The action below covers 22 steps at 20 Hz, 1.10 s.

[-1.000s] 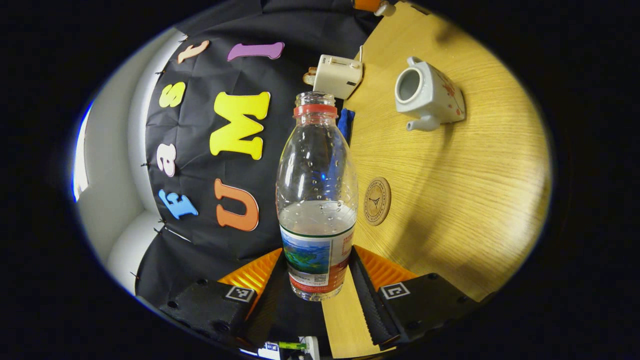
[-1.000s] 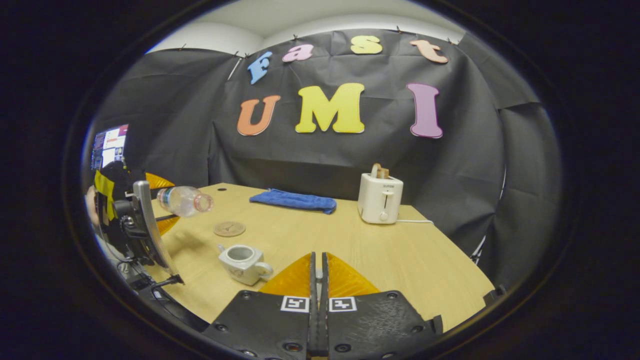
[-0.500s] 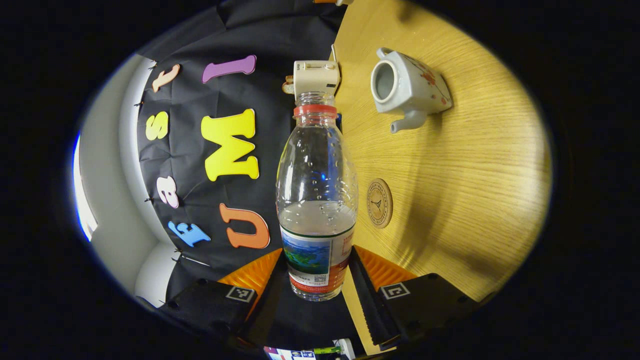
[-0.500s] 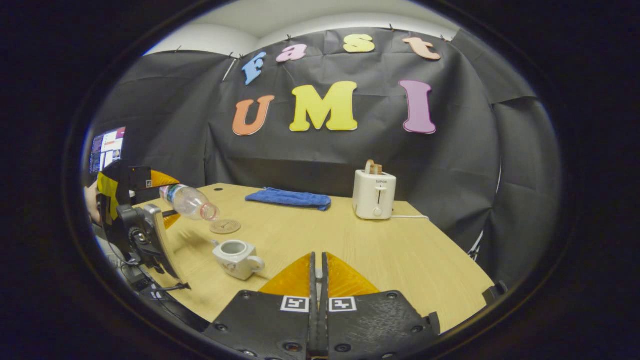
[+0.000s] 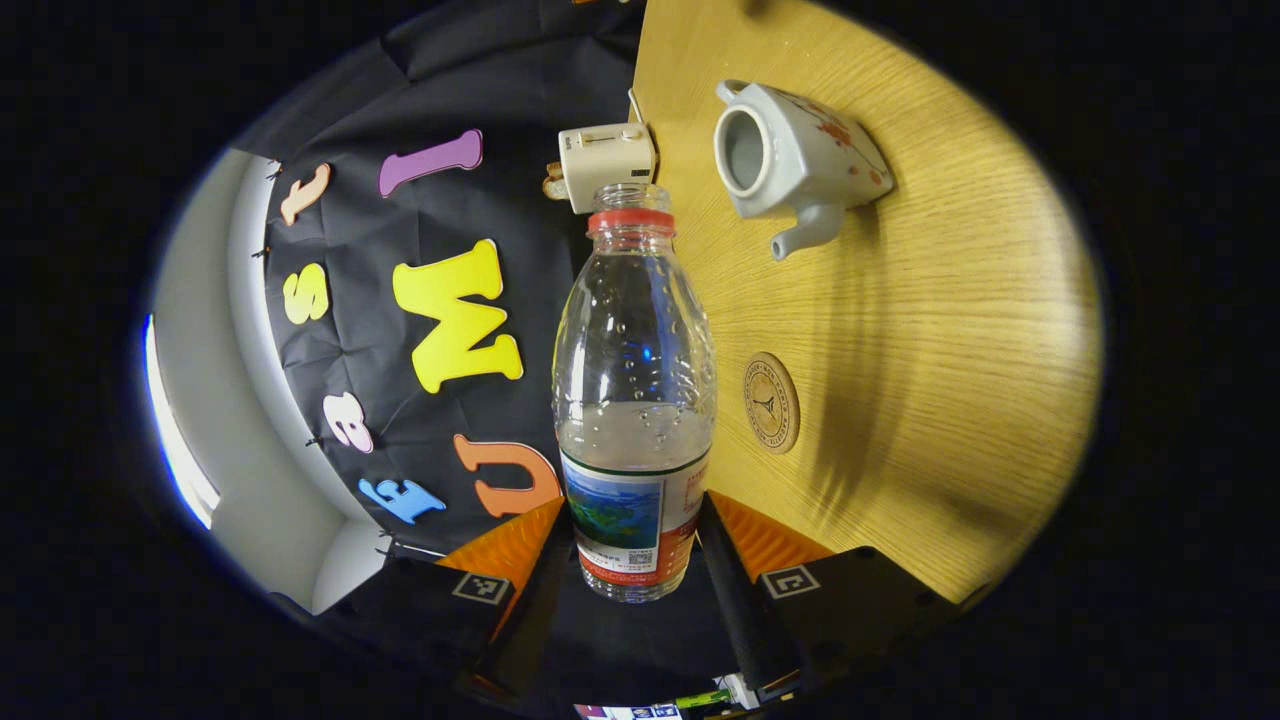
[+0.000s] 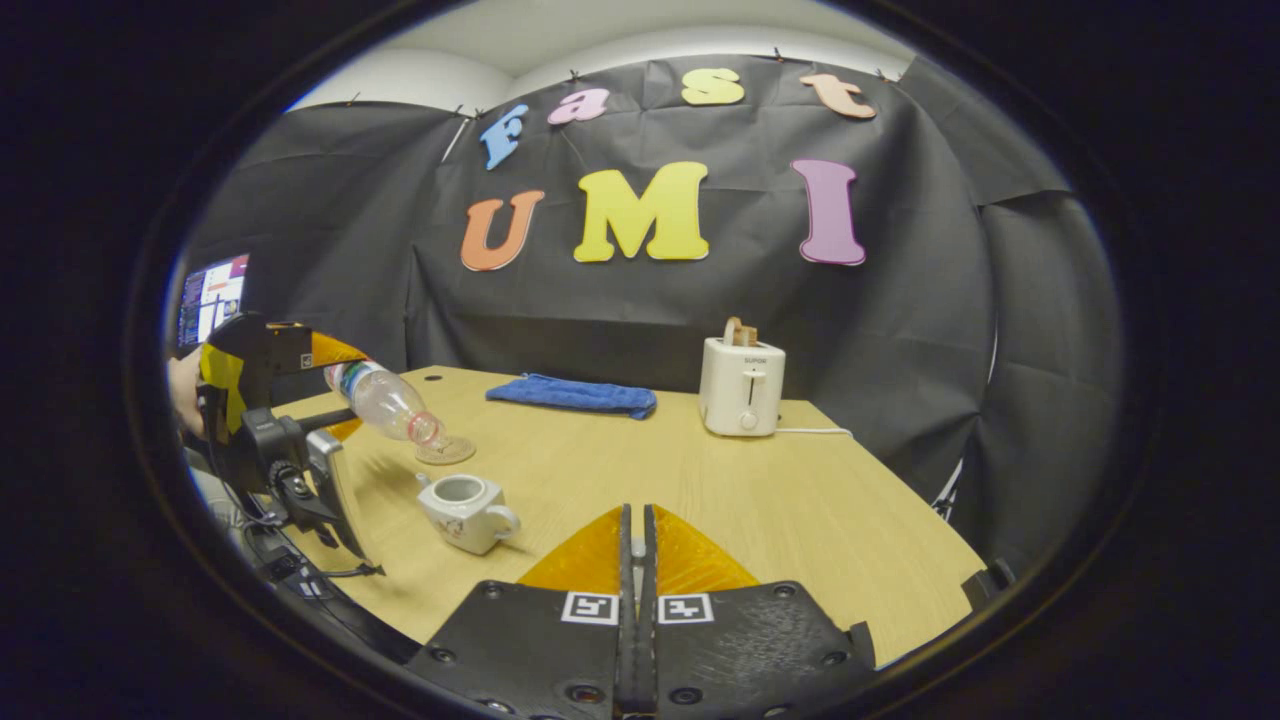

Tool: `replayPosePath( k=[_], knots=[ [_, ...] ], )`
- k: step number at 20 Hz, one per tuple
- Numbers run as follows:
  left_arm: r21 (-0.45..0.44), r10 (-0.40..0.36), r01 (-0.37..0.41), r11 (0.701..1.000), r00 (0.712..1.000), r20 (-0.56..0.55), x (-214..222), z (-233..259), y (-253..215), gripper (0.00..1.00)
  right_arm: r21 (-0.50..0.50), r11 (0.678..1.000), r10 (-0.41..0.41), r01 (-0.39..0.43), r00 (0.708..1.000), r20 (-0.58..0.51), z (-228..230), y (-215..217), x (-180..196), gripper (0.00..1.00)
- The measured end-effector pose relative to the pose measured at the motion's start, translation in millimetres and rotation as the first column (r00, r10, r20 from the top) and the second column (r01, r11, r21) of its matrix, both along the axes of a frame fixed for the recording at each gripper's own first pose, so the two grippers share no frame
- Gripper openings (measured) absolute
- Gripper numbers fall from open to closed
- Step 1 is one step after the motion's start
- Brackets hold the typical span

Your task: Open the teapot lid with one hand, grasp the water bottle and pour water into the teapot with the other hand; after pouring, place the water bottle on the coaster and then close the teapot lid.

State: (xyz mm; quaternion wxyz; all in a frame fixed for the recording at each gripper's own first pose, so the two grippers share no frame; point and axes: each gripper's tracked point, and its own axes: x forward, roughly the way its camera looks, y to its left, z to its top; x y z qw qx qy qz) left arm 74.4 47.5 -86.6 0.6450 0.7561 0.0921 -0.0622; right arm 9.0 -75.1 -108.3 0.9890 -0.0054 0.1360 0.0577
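Bare table (image 6: 800, 510) right of teapot (image 6: 465, 510)

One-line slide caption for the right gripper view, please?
Left gripper tilts water bottle toward lidless teapot.

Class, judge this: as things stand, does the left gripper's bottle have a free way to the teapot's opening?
Probably yes. The left gripper holds the uncapped water bottle tilted, mouth down toward the teapot, whose top is open, with nothing seen between them. The mouth is not yet over the opening.
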Motion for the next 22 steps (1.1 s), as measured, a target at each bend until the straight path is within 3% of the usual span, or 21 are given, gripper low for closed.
replayPosePath(
  k=[17, 18, 22],
  knots=[
    [0.178, -0.088, 0.078, 0.981, 0.995, 0.047, 7.1, 9.2, -17.0, 0.76, 0.004, 1.0, -0.011, 0.011, 1.0, 0.005, 0.8, -7.3, -3.0, 0.0],
    [0.189, -0.088, 0.078, 0.979, 0.995, 0.046, 6.9, 9.4, -17.7, 0.8, 0.005, 1.0, -0.012, 0.012, 1.0, 0.005, 0.4, -7.3, -2.5, 0.0],
    [0.226, -0.103, 0.089, 0.97, 0.993, 0.051, 5.2, 10.5, -21.8, 0.76, 0.009, 1.0, -0.013, 0.013, 1.0, 0.005, -0.1, -8.9, -2.9, 0.0]
  ],
)
